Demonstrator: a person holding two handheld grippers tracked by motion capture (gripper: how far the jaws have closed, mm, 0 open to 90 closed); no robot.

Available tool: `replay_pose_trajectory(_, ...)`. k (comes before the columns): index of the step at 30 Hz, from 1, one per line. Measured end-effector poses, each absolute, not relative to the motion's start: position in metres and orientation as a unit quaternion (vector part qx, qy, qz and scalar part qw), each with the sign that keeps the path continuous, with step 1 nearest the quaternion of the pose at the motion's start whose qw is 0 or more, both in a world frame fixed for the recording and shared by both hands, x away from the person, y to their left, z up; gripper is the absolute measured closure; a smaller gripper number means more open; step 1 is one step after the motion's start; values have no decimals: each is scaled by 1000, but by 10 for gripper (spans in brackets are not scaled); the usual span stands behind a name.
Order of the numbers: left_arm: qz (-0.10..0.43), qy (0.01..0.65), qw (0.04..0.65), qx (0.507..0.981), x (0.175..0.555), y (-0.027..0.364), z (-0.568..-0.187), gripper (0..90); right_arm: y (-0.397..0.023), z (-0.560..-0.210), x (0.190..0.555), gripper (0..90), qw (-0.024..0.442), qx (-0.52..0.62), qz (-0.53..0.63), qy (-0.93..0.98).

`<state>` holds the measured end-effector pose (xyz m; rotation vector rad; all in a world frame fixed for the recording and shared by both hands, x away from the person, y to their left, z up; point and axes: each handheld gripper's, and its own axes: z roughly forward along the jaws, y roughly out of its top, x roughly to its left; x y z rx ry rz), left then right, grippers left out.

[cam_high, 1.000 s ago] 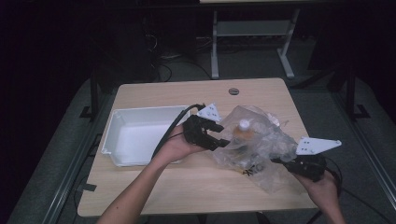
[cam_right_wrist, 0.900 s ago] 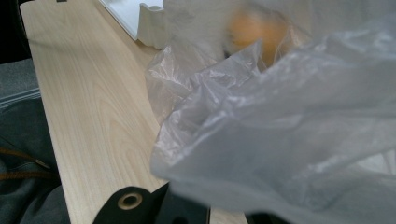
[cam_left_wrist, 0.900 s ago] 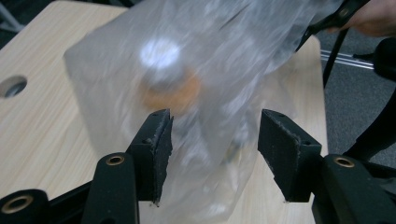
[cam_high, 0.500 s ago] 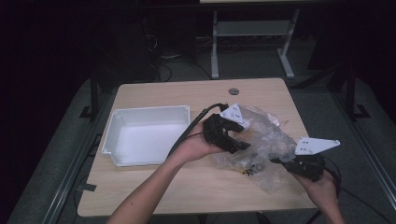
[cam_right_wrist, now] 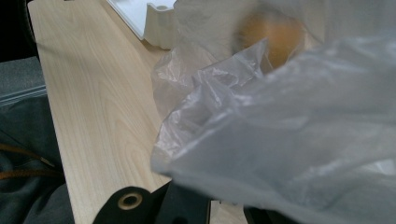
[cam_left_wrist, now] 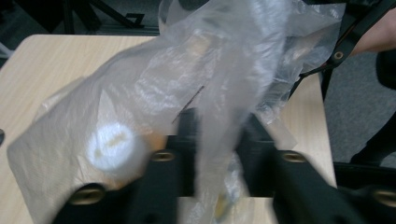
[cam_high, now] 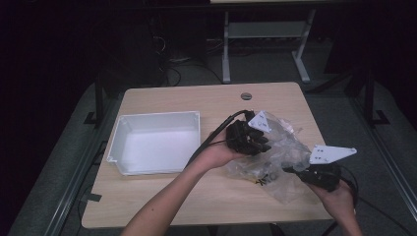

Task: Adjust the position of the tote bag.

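We see the clear plastic bag [cam_high: 275, 157] crumpled on the counter [cam_high: 162, 196], right of the white tray [cam_high: 123, 147]. Our left tongs [cam_left_wrist: 217, 140] have just been closing and now pinch a fold of its film. Our right tongs [cam_high: 295, 171] are clamped on the bag's near right edge.

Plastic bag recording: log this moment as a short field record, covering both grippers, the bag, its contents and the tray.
surface: wooden table
left gripper: jaws just been closing, a fold of the plastic bag pinched between them
right gripper: shut on the plastic bag's near edge
bag contents: an orange item and a white round item, both blurred
white tray: beside the bag, apart from it
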<state>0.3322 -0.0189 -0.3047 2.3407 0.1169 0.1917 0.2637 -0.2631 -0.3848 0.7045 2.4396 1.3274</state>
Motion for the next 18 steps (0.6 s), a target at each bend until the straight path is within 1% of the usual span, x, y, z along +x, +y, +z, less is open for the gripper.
replay_pose_trajectory(1,77,44,385,919,332,-18,-305,838,-263,-385,264,891,138,243,459,843)
replay_pose_trajectory(2,81,43,386,918,332,-17,-305,879,-264,-385,263,891,137,244,460,843)
replay_pose_trajectory(3,80,45,385,918,332,-16,-305,895,-264,-385,263,891,136,246,460,842)
replay_pose_trajectory(12,81,63,375,921,337,6,-316,900,-268,-387,261,881,133,250,464,839)
replay_pose_trajectory(18,81,74,368,923,339,22,-325,900,-272,-388,259,814,125,256,465,838)
